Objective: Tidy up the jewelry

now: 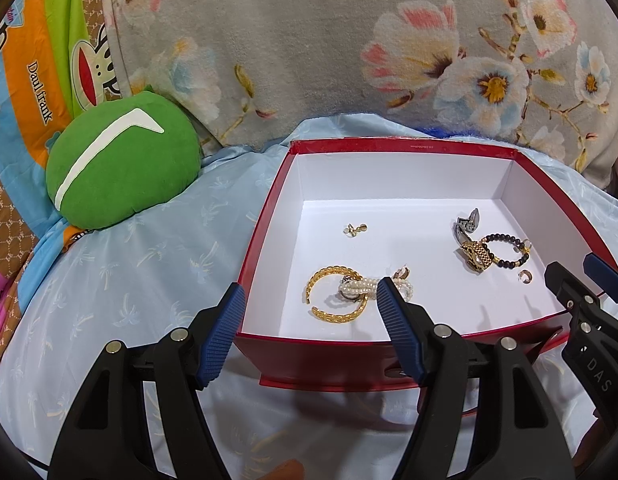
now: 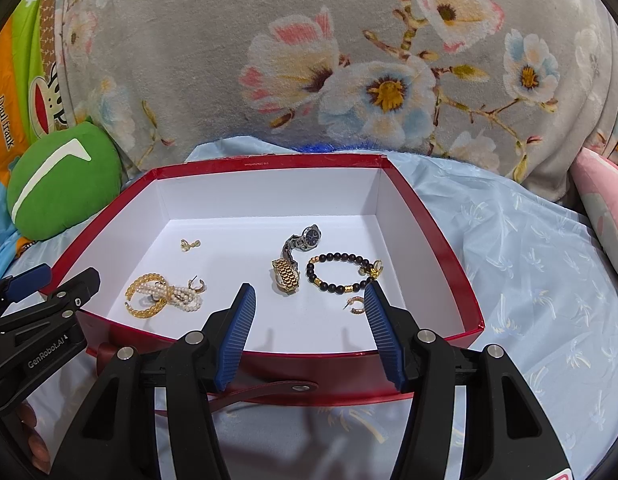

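A red box [image 1: 265, 232] [image 2: 441, 256] with a white inside lies open on the bed. In it are a gold bangle [image 1: 329, 296] [image 2: 143, 294], a pearl bracelet [image 1: 359, 286] [image 2: 177, 294], a small gold earring [image 1: 355, 229] [image 2: 189, 245], a gold watch [image 1: 479, 258] [image 2: 287, 276], a silver watch [image 1: 467, 222] [image 2: 305, 240], a black bead bracelet [image 1: 509, 250] [image 2: 341, 274] and a hoop earring [image 1: 525, 276] [image 2: 357, 305]. My left gripper [image 1: 309, 328] is open at the box's near left corner. My right gripper [image 2: 309, 332] is open over the near wall, empty.
A green round cushion [image 1: 121, 164] [image 2: 65, 184] lies left of the box on the light blue sheet [image 1: 129, 264]. A grey floral blanket [image 1: 309, 48] rises behind. A pink pillow [image 2: 607, 208] is at the right. A red strap with a snap [image 2: 277, 390] hangs from the box front.
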A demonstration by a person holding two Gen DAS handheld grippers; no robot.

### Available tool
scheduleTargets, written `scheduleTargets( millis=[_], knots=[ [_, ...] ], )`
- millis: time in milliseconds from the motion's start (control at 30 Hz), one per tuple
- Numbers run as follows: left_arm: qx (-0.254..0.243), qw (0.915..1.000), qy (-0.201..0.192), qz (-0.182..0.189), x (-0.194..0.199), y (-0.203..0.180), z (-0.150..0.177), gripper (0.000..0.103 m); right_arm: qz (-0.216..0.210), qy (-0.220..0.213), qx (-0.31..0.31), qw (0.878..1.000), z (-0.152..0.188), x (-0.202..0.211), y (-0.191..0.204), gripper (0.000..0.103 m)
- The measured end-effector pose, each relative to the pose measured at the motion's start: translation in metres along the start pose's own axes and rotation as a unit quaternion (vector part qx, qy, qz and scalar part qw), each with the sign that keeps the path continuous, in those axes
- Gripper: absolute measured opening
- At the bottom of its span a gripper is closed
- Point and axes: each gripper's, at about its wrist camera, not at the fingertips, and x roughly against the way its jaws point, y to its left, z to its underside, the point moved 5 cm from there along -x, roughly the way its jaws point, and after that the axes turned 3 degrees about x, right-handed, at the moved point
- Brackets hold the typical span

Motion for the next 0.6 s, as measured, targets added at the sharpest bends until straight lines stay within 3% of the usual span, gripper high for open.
scheduleTargets(
  millis=[300,367,433,533,600],
  knots=[
    [0.0,1.0,0.001,0.0,0.0,0.0,0.0,0.066,-0.008,0.004,-0.003,1.0,-0.001,0.002,0.0,0.056],
    [0.001,1.0,0.004,0.001,0.001,0.0,0.0,0.066,-0.027,0.01,-0.012,1.0,-0.003,0.005,0.002,0.069],
    [0.003,0.9999,0.012,0.004,0.002,-0.001,-0.002,0.067,-0.028,0.012,-0.011,0.999,-0.005,0.008,0.004,0.071],
    [-0.002,0.9998,0.02,0.006,0.008,-0.005,-0.002,0.076,-0.025,0.02,0.002,0.999,-0.008,0.013,0.009,0.071],
    [-0.014,0.9997,0.015,-0.015,0.015,-0.006,-0.004,0.084,-0.028,0.028,0.001,0.999,-0.01,0.017,0.008,0.071]
  ],
)
